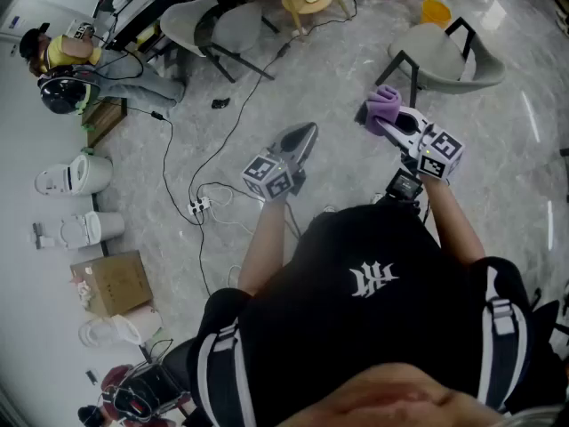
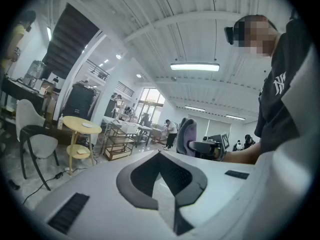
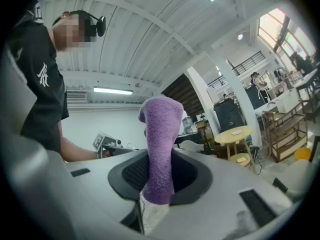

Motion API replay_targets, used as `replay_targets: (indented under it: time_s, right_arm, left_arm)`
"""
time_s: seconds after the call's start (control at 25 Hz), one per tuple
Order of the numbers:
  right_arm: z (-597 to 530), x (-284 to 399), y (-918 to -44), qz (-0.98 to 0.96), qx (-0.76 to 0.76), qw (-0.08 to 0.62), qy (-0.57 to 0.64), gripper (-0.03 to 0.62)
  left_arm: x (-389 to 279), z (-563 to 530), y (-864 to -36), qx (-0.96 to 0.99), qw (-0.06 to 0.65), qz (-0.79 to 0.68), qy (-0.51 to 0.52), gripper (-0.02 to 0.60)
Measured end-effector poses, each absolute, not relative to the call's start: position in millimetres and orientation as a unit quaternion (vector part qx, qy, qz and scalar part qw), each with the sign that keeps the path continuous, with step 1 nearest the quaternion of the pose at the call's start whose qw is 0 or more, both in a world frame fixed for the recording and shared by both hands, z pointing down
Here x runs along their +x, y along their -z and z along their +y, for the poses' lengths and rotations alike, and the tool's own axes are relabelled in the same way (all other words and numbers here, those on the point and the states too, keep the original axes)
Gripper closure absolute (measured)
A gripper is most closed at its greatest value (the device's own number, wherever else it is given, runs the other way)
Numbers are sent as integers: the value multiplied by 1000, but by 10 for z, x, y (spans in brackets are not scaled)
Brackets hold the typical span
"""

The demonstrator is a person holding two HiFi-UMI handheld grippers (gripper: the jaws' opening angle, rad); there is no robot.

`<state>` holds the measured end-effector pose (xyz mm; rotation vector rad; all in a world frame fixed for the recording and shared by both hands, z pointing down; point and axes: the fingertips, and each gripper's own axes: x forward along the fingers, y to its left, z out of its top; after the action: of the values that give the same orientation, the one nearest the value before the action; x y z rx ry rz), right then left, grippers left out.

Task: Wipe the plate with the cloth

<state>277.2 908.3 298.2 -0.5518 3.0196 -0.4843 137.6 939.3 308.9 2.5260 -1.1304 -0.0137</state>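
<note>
Cloth point(image 3: 161, 129) in right gripper point(image 3: 162, 176); left gripper point(image 2: 161, 176) closed

Left gripper point(image 1: 305, 136) held at frame centre; right gripper point(image 1: 384, 121) placed right of it, cloth point(image 1: 385, 103) clamped between its jaws. Chair point(image 1: 444, 56) seen upper right, cardboard box point(image 1: 111, 283) lower left.

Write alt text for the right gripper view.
The right hand-held gripper is shut on a purple cloth, which stands upright between its jaws. Behind it, a person in a black shirt at left, a yellow round table at right.
</note>
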Motion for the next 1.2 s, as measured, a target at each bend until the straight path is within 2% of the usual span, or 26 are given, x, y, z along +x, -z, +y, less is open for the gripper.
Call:
replay_targets:
  time_s: [0.36, 0.68, 0.96, 1.2]
  right_arm:
    - [8761, 3212, -3103, 974, -163, 18, 156, 503]
    - [8169, 3273, -3383, 963, -196, 9, 186, 491]
    - [7249, 2780, -3587, 962, -196, -10, 192, 491]
    - [6169, 1929, -3450, 966, -166, -57, 190, 491]
  left_arm:
    - [1857, 9044, -3110, 891, 182, -415, 12, 571]
    - [1662, 8701, -3430, 874, 216, -434, 9, 571]
    - [1148, 7629, -3754, 871, 232, -433, 31, 571]
    - [580, 6392, -3554, 884, 225, -408, 36, 571]
